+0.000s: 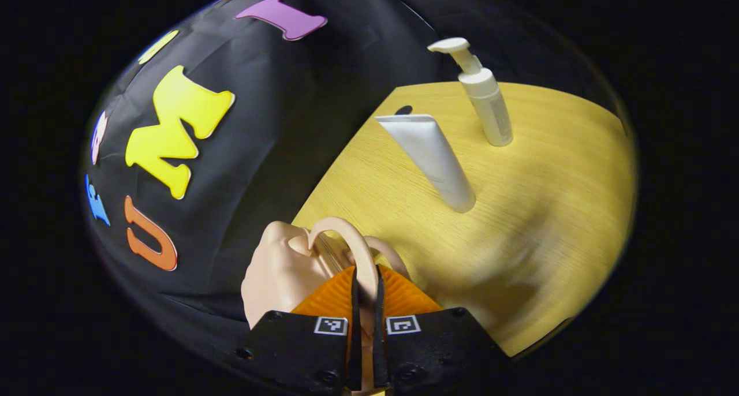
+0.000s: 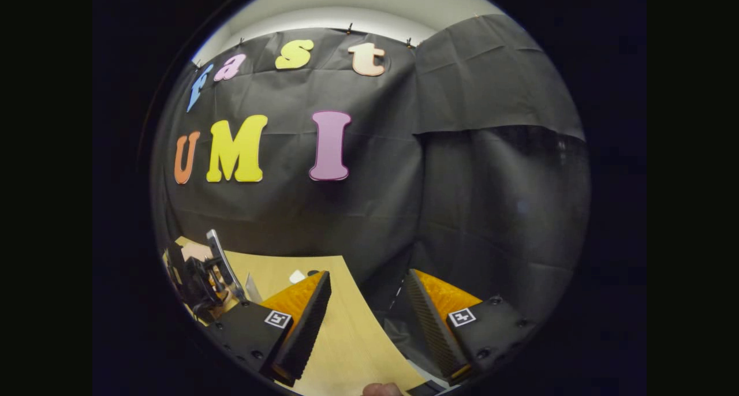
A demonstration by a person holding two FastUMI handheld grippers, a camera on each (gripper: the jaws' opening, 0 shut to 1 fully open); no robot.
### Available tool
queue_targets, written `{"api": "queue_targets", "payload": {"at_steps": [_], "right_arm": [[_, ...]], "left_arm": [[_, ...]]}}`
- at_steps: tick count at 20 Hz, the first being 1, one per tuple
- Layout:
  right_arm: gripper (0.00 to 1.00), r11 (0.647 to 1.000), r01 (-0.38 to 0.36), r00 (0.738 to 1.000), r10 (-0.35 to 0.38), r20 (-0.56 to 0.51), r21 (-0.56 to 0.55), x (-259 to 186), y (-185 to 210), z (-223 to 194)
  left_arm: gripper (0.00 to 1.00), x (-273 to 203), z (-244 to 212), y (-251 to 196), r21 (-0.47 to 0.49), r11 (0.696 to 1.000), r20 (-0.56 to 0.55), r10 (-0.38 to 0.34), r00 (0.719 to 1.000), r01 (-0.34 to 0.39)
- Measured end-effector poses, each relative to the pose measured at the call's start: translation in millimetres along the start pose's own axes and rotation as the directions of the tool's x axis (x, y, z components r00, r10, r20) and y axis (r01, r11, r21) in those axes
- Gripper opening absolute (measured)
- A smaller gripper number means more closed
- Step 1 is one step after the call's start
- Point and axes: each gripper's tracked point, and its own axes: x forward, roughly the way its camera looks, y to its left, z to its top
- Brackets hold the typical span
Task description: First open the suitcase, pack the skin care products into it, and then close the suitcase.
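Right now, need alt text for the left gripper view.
The left gripper is shut on the beige suitcase handle at the edge of a yellow wooden table. Farther off on the table, a white tube and a white pump bottle stand apart.

1 pump bottle [image 1: 484,99], 1 tube [image 1: 430,156], 1 suitcase [image 1: 288,269]

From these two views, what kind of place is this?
Likely a staged recording booth, not a home: black cloth wall, a bare wooden table, and just a pump bottle and tube set out on it.
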Motion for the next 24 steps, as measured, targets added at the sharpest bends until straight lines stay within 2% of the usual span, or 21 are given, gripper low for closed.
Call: {"api": "queue_targets", "payload": {"at_steps": [5, 8, 10, 11, 14, 15, 17, 19, 20, 24], "right_arm": [[0.80, 0.999, -0.054, 0.998, 0.054, 0.031, -0.005, 4, 30, 13], [0.80, 0.996, -0.089, 0.994, 0.090, 0.064, -0.028, 6, 52, 27], [0.80, 0.993, -0.110, 0.990, 0.113, 0.084, -0.039, 6, 66, 36], [0.80, 0.992, -0.119, 0.988, 0.123, 0.089, -0.044, 7, 74, 40], [0.80, 0.987, -0.148, 0.983, 0.154, 0.098, -0.063, 5, 95, 50], [0.80, 0.985, -0.155, 0.981, 0.162, 0.104, -0.072, 4, 101, 55], [0.80, 0.981, -0.167, 0.977, 0.178, 0.114, -0.098, 0, 113, 61], [0.80, 0.976, -0.178, 0.975, 0.192, 0.111, -0.125, -5, 126, 64], [0.80, 0.973, -0.185, 0.974, 0.200, 0.105, -0.135, -7, 132, 64], [0.80, 0.975, -0.153, 0.983, 0.168, 0.081, -0.162, -13, 135, 56]], "left_arm": [[0.04, -44, 11, 50, -0.155, 0.985, 0.108, 0.094, 0.990, -0.077], [0.03, -79, 10, 107, -0.289, 0.947, 0.170, 0.196, 0.966, -0.141], [0.03, -94, -6, 163, -0.401, 0.897, 0.184, 0.277, 0.943, -0.185], [0.03, -101, -21, 184, -0.471, 0.858, 0.176, 0.319, 0.931, -0.205], [0.02, -114, -73, 250, -0.673, 0.704, 0.164, 0.440, 0.883, -0.225], [0.03, -114, -93, 270, -0.700, 0.673, 0.140, 0.458, 0.878, -0.240], [0.03, -112, -138, 303, -0.724, 0.634, 0.107, 0.495, 0.862, -0.274], [0.03, -104, -186, 322, -0.753, 0.602, 0.093, 0.498, 0.862, -0.266], [0.03, -100, -207, 330, -0.750, 0.603, 0.103, 0.510, 0.854, -0.270], [0.03, -52, -304, 332, -0.785, 0.540, -0.015, 0.474, 0.880, -0.304]]}}
